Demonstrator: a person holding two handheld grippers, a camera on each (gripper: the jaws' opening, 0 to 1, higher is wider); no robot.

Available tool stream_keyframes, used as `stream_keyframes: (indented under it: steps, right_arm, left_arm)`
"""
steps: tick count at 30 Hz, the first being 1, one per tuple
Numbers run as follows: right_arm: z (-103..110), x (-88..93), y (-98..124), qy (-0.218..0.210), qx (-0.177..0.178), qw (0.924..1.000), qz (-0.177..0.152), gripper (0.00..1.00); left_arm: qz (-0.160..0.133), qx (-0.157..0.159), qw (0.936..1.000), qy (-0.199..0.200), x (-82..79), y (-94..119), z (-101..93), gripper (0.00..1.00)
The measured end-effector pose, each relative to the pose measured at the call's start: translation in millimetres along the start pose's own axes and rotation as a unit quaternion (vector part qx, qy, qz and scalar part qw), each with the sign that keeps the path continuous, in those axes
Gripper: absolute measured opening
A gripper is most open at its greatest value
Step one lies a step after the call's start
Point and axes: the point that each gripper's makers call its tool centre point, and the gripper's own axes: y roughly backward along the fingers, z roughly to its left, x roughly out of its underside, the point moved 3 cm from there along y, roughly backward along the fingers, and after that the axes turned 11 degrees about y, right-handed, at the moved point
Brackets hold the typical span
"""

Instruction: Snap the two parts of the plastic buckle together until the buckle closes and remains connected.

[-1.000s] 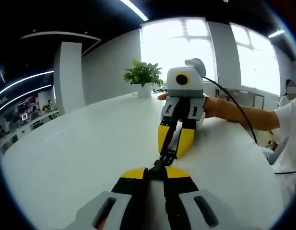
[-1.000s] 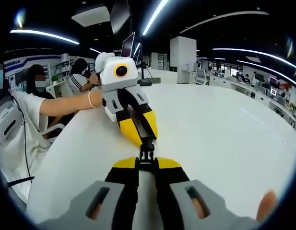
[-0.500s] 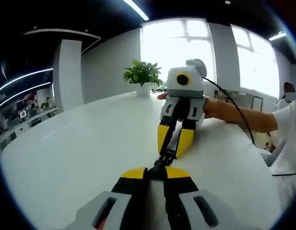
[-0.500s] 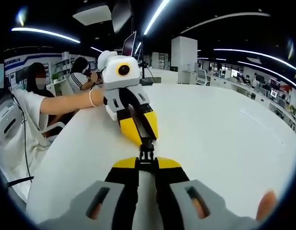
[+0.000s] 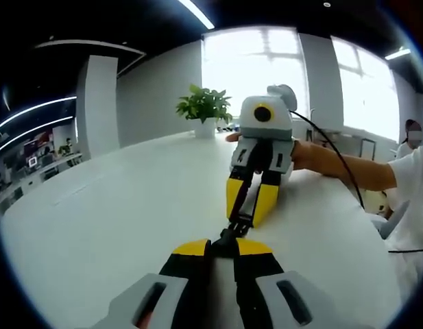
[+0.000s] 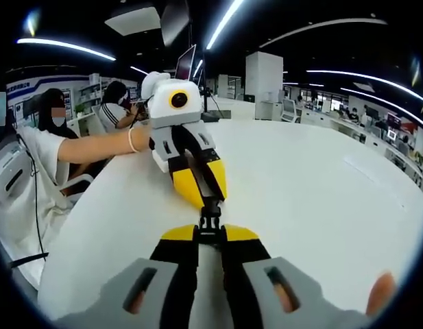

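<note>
The left gripper and the right gripper meet nose to nose low over the white table, each clamped on one end of the black buckle between them. No writing is legible.

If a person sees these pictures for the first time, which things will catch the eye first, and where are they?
First comes the small black plastic buckle, stretched above the white table between two yellow-tipped grippers that face each other. In the right gripper view, the right gripper rises from the bottom and the left gripper comes in from above, each shut on one end. In the left gripper view, a green potted plant stands at the table's far edge, before bright windows.
</note>
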Motion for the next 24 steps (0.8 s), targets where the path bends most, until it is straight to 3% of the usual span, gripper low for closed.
stream_keyframes:
  steps: [2, 3, 4, 5, 13, 14, 24]
  right_arm:
    - [-2, -2.2, 2, -0.007, 0.000, 0.9999, -0.012, 0.13]
    - [0, -9.4, 1, -0.019, -0.008, 0.9989, -0.041, 0.13]
    - [1, -12.0, 1, -0.022, -0.015, 0.9984, -0.050, 0.13]
    - [-2, -7.1, 3, -0.015, -0.008, 0.9993, -0.034, 0.13]
    - [-12, -2.0, -1, -0.014, -0.019, 0.9995, -0.022, 0.13]
    - [-13, 1.7, -2, -0.009, -0.021, 0.9997, -0.006, 0.13]
    - [-13, -0.9, -4, -0.006, -0.030, 0.9994, -0.016, 0.10]
  left_arm:
    - [0.000, 0.000, 1.0000, -0.001, 0.3, 0, -0.9, 0.12]
    - [0.000, 0.000, 1.0000, -0.002, 0.3, 0, -1.2, 0.12]
    - [-0.001, 0.005, 1.0000, -0.001, 0.6, -1, -2.8, 0.12]
    - [0.001, 0.004, 1.0000, -0.005, 0.9, -1, -3.0, 0.12]
    - [0.000, 0.010, 0.9999, -0.006, 1.8, -3, -5.8, 0.12]
    - [0.001, 0.011, 0.9999, -0.010, 1.6, -3, -7.2, 0.12]
    - [-0.011, 0.025, 0.9996, -0.004, 3.3, 0, -12.1, 0.10]
